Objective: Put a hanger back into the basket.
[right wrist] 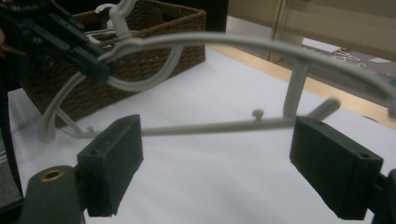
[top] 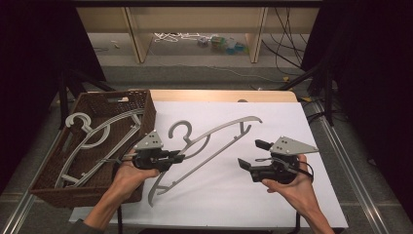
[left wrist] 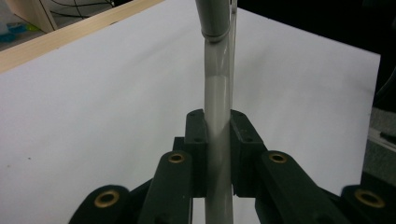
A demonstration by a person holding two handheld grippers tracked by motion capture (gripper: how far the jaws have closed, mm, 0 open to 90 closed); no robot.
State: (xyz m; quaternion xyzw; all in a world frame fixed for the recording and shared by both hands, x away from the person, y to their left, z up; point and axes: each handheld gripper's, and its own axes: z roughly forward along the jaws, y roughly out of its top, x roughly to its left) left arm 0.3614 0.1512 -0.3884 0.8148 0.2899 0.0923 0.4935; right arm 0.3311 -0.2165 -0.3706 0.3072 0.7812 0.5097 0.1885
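We pinch the grey hanger (top: 209,141) in our left hand-held gripper (top: 178,157), its pads pressed on the plastic, near the middle of the worktop (top: 272,204). Our right hand-held gripper (top: 251,155) stands spread, apart from the hanger. A wicker basket (top: 141,105) at the worktop's left edge carries more hangers (top: 92,141).

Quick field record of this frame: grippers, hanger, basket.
left gripper: shut on grey hanger, jaws clamping a bar of it
right gripper: jaws open, nothing between the pads, apart from the hanger
grey hanger: over the white sheet, beside the basket
wicker basket: at the table's left, more hangers inside
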